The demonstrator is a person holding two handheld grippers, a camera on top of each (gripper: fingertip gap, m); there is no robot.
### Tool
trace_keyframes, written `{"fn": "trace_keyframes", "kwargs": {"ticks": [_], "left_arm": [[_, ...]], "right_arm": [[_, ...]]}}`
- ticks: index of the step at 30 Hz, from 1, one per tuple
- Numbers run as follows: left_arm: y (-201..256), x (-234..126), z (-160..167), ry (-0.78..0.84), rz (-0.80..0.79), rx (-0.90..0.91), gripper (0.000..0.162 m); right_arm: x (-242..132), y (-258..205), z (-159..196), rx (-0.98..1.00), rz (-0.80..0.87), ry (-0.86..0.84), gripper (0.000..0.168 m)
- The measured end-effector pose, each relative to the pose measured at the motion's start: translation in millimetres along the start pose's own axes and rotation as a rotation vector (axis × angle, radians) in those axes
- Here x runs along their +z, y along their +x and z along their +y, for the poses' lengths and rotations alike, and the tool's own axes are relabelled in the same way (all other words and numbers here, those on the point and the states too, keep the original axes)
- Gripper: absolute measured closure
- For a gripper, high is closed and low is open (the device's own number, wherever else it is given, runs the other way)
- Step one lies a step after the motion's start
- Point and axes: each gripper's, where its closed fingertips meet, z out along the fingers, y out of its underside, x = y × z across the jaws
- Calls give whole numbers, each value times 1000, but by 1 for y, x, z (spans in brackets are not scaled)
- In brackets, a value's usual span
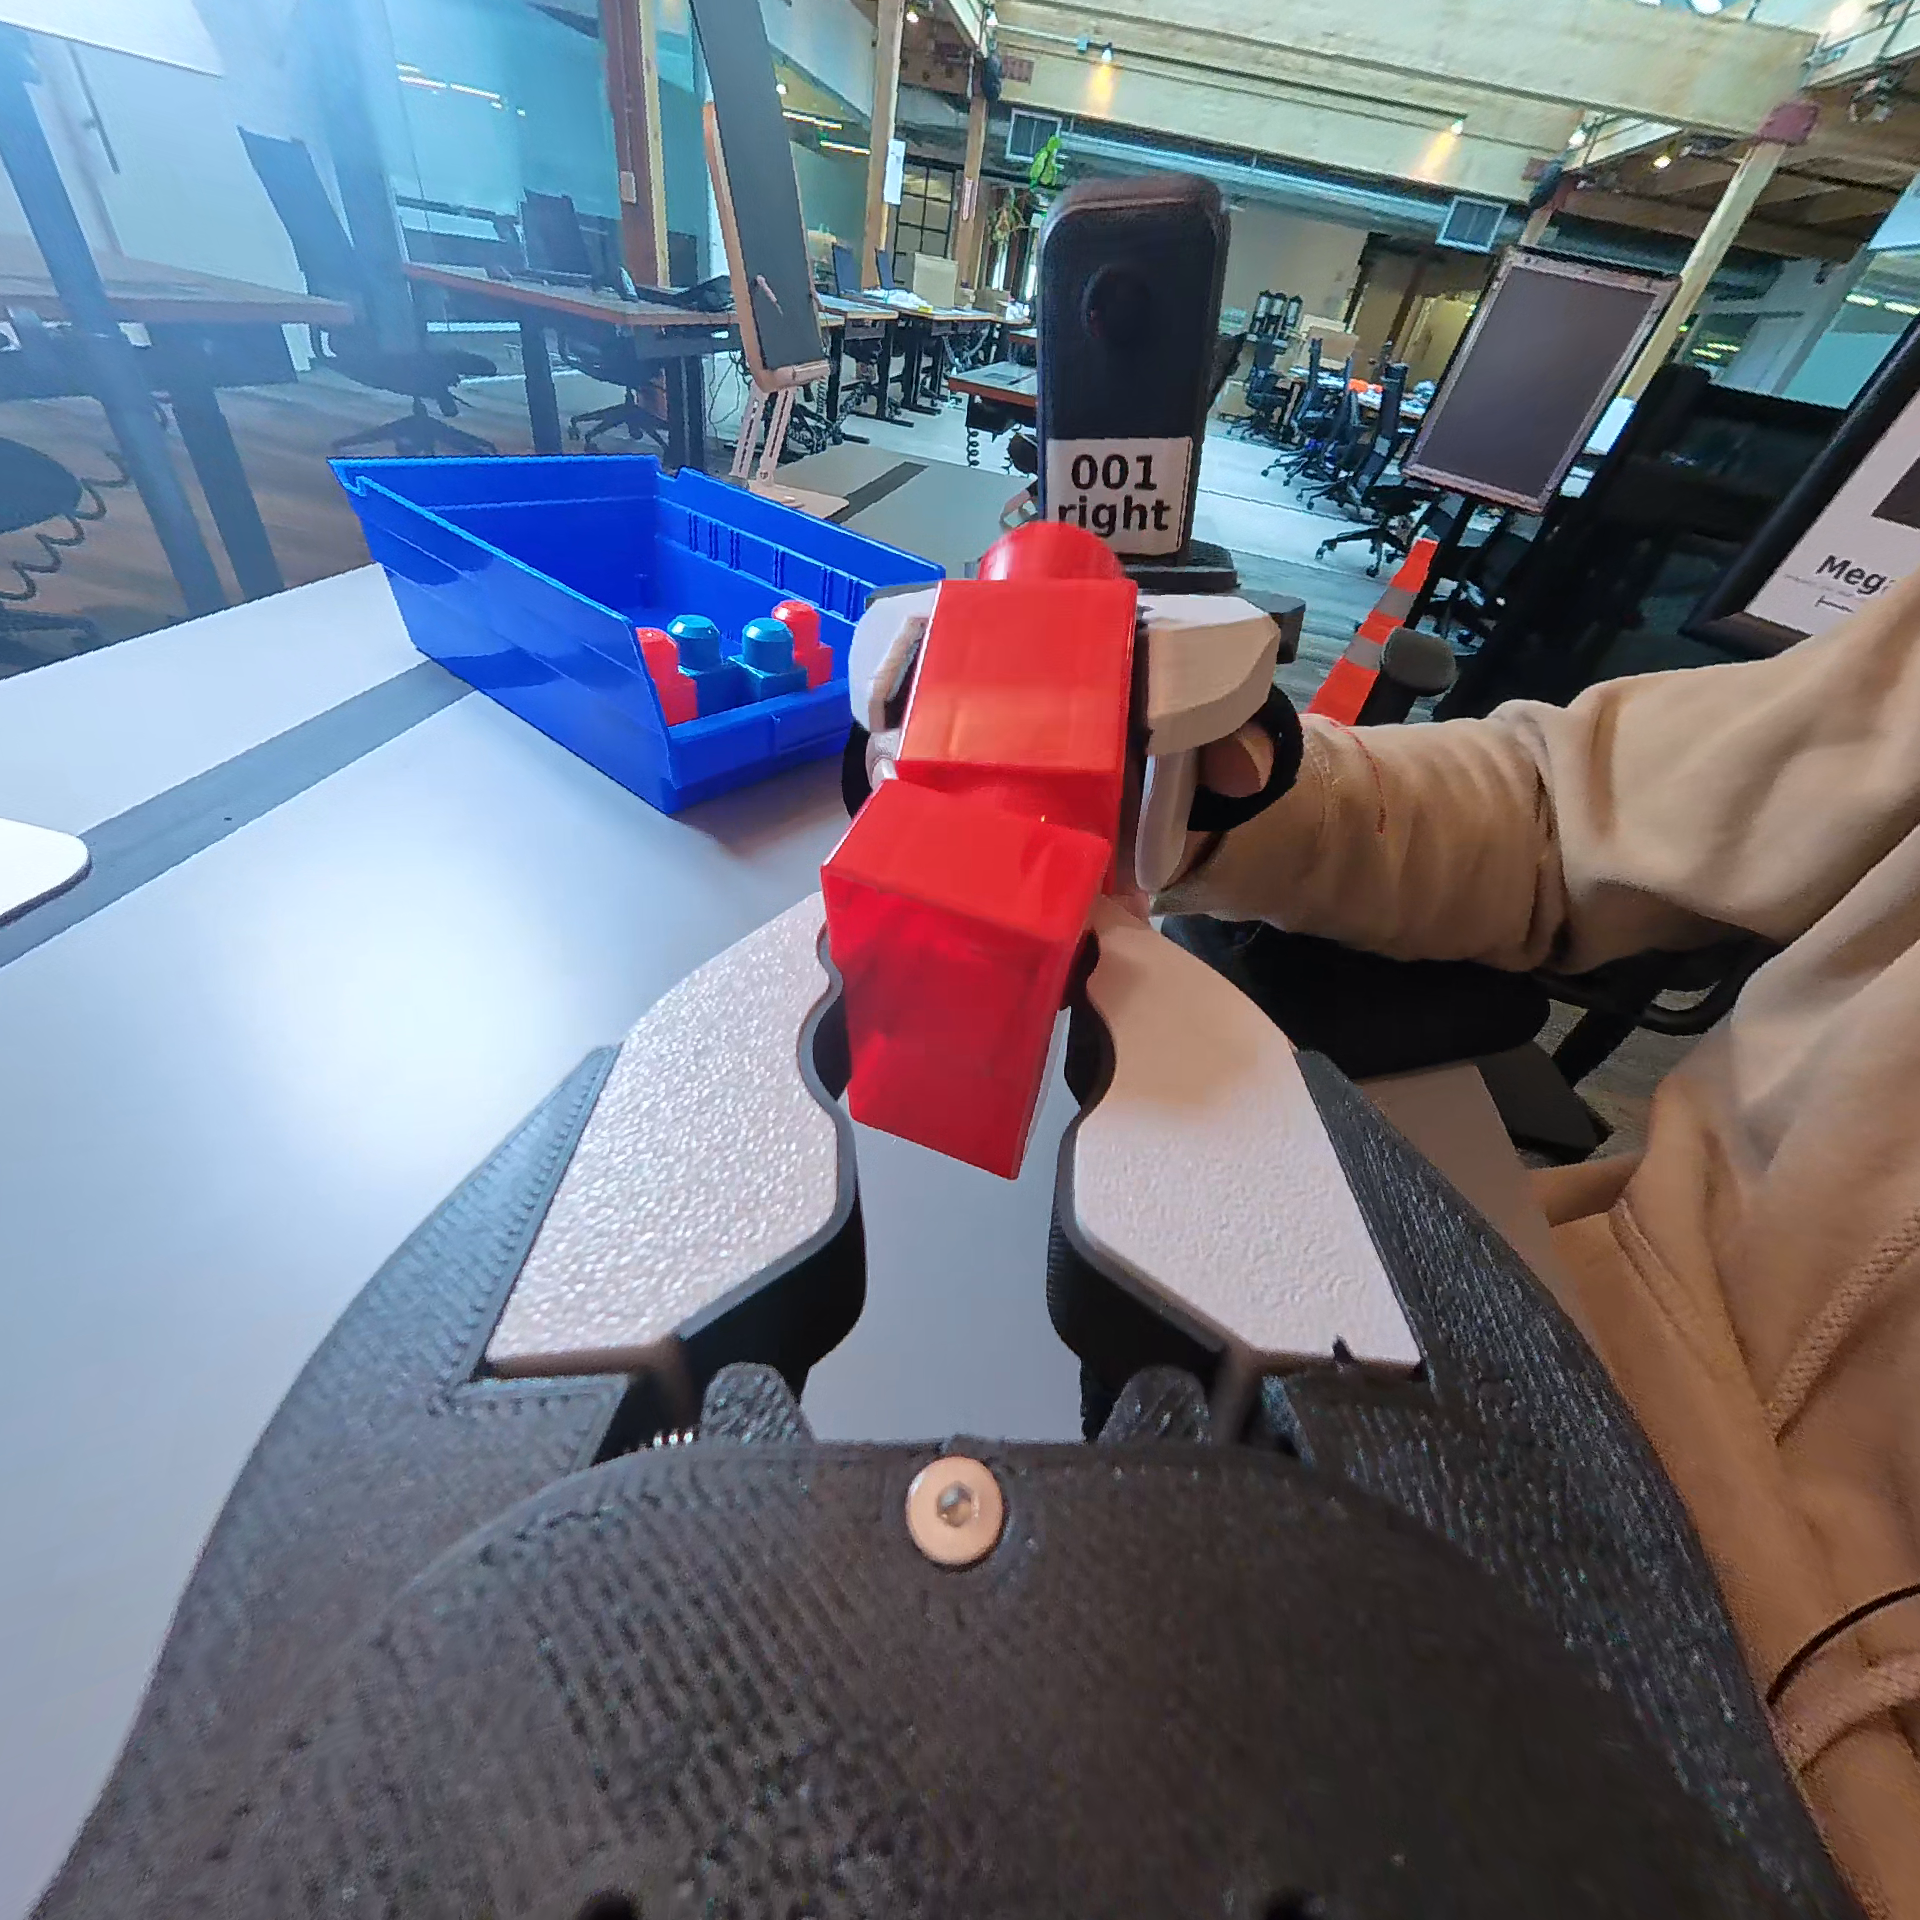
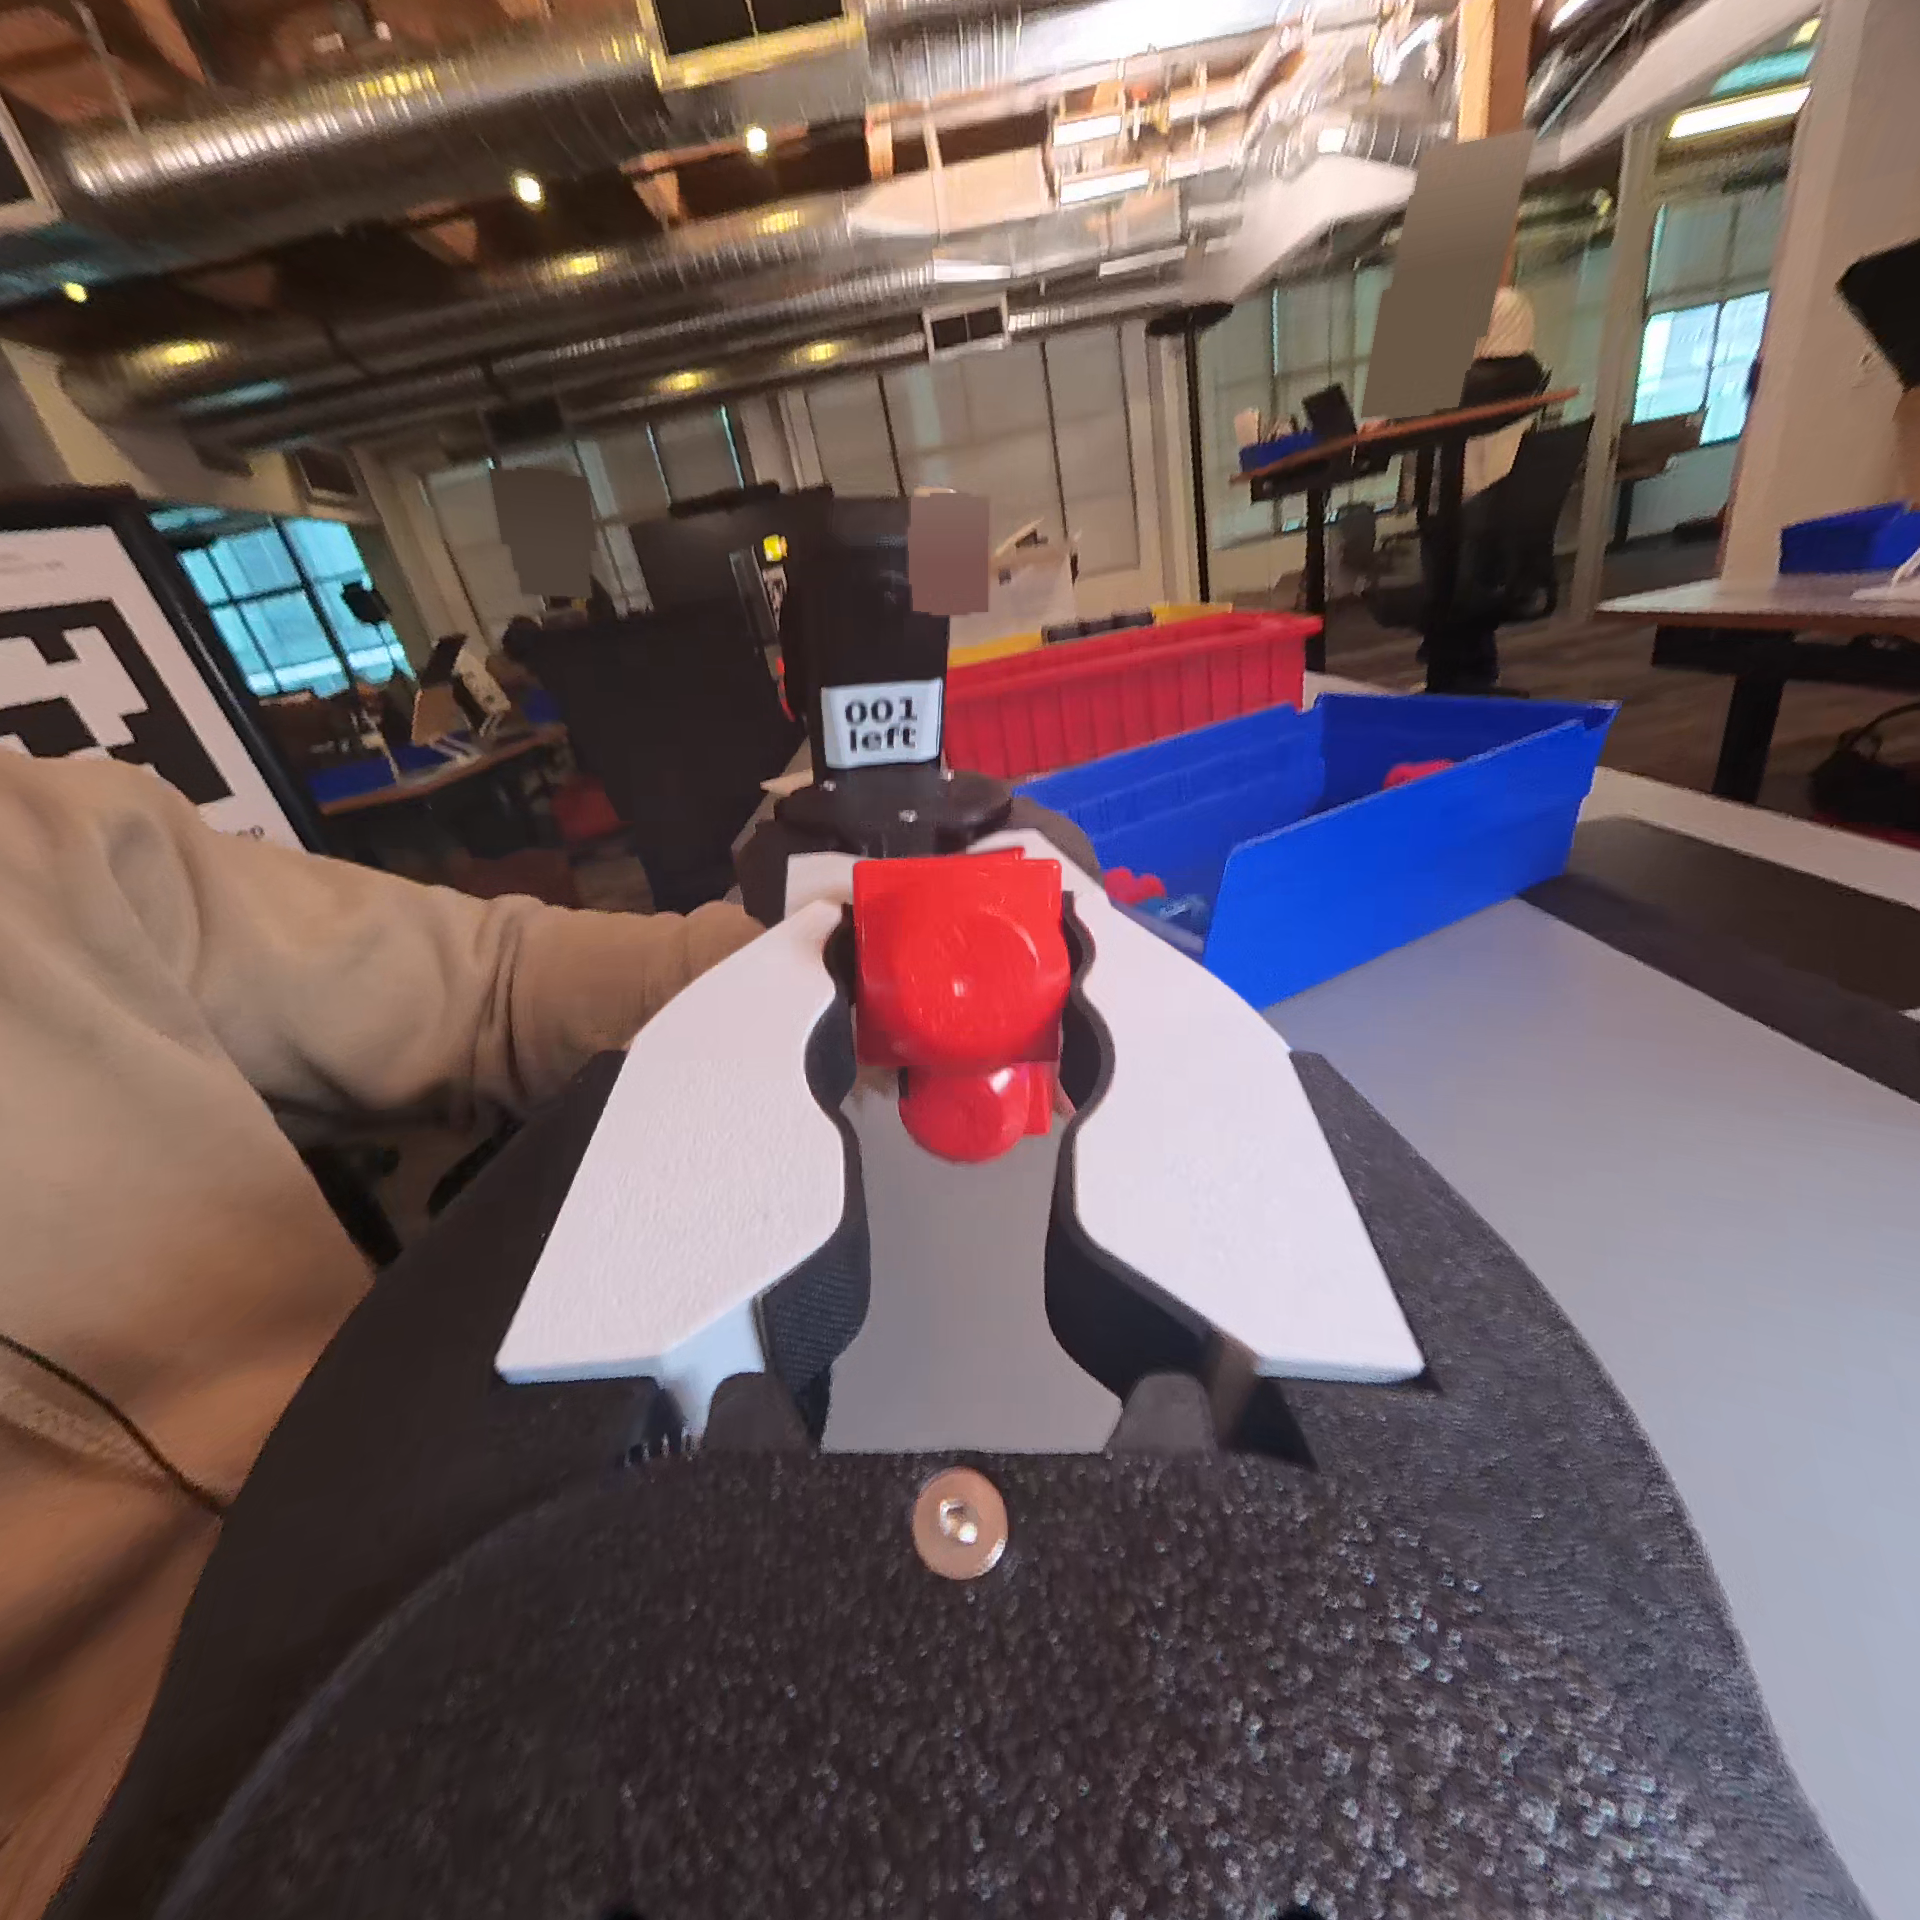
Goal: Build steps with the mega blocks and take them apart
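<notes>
Two red mega blocks are held above the grey table (image 1: 312, 987), touching and offset like a step. My left gripper (image 1: 961, 956) is shut on the nearer red block (image 1: 956, 987). My right gripper (image 1: 1008, 686) faces it and is shut on the farther red block (image 1: 1023, 675), whose stud points up. In the right wrist view my right gripper (image 2: 956, 945) grips a red block (image 2: 956, 966) with its stud facing the camera. A second red stud (image 2: 971, 1112) shows just below it. The left gripper (image 2: 935, 862) is mostly hidden behind the blocks.
A blue bin (image 1: 520, 582) stands on the table beyond the grippers and holds red and blue blocks (image 1: 727, 649). It also shows in the right wrist view (image 2: 1403, 831), with a red bin (image 2: 1122, 686) behind it. A person's beige sleeve (image 1: 1507, 810) is at the right. The grippers are tip to tip, or close to it.
</notes>
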Motion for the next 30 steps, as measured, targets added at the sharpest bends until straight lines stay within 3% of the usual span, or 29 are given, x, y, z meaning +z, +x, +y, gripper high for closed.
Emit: {"fn": "trace_keyframes", "kwargs": {"ticks": [6,11,16,25,30], "left_arm": [[-2,-3,2,-13,12,-9,123],[-3,-1,13,-80,5,7,123],[-10,-5,16,-116,-44,54,123],[-11,-2,21,-148,-67,91,123],[-11,2,29,-206,-97,127,123]], "right_arm": [[-9,6,26,-53,12,-199,132],[-11,7,33,-59,24,-220,132],[-14,8,15,21,5,-115,131],[-11,8,39,-92,47,-276,132],[-7,8,37,-40,47,-230,132]]}}
